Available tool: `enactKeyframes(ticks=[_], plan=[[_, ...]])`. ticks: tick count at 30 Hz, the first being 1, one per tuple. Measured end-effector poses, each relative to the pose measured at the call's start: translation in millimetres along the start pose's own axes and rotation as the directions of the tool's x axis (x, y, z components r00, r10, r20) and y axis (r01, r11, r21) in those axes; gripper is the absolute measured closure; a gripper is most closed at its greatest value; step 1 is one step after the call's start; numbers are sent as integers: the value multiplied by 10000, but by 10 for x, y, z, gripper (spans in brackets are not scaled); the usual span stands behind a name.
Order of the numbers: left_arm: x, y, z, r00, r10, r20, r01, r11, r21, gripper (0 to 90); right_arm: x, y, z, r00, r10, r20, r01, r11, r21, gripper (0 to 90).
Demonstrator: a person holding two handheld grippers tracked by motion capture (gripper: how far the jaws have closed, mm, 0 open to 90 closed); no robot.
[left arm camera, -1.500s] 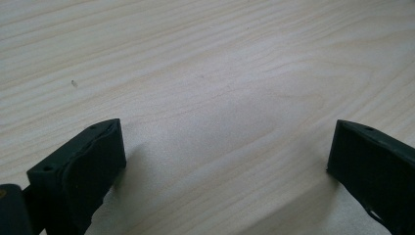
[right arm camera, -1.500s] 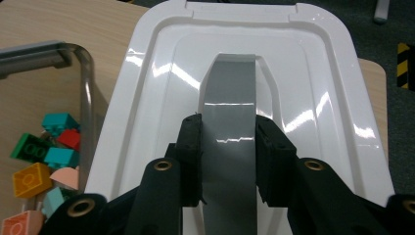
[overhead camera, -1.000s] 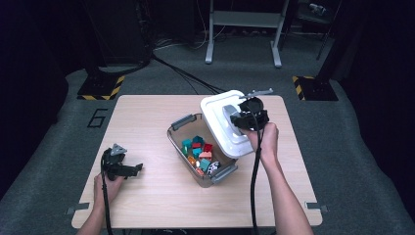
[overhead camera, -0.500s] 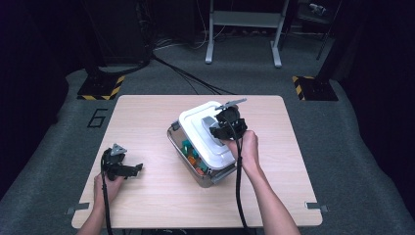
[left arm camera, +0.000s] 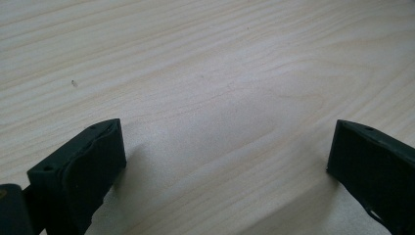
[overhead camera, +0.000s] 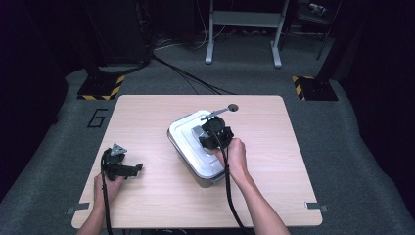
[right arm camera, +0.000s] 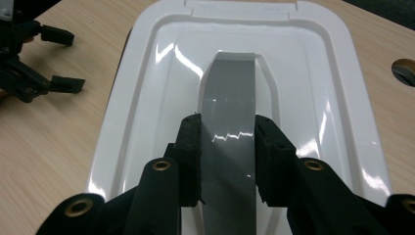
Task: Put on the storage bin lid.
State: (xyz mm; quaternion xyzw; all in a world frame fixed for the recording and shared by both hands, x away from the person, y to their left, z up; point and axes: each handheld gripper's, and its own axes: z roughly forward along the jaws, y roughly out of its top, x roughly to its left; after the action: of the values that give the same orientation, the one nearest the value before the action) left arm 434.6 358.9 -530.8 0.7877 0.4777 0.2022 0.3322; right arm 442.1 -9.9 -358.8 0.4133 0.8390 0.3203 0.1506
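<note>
right gripper view has the right gripper [right arm camera: 227, 142] pinching the lid's grey handle [right arm camera: 230, 98], left gripper [left arm camera: 220, 156] wide and empty; set crooked on the box [overhead camera: 188, 159], the lid [right arm camera: 147, 98] could sit askew and slip.

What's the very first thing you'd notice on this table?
The shiny white lid sitting on the box in the middle of the table. The right gripper pinches the lid's grey handle from both sides. Near the table's left edge, the left gripper rests with its jaws wide apart over bare wood.
</note>
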Motion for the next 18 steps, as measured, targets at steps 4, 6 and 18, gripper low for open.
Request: enactKeyframes(ticks=[4, 6, 18], plan=[[0, 0, 0, 10000, 2, 1, -2, 10000, 1, 5, 27, 15, 20, 10000, 75, 18, -75, 10000, 36, 670], [1, 1, -1, 10000, 7, 10, -7, 10000, 24, 5, 57, 18, 43, 10000, 1, -29, 0, 9998, 209, 669], [1, 1, -2, 10000, 4, 10, -4, 10000, 25, 5, 22, 0, 40, 9999, -111, -91, 113, 9998, 163, 438]])
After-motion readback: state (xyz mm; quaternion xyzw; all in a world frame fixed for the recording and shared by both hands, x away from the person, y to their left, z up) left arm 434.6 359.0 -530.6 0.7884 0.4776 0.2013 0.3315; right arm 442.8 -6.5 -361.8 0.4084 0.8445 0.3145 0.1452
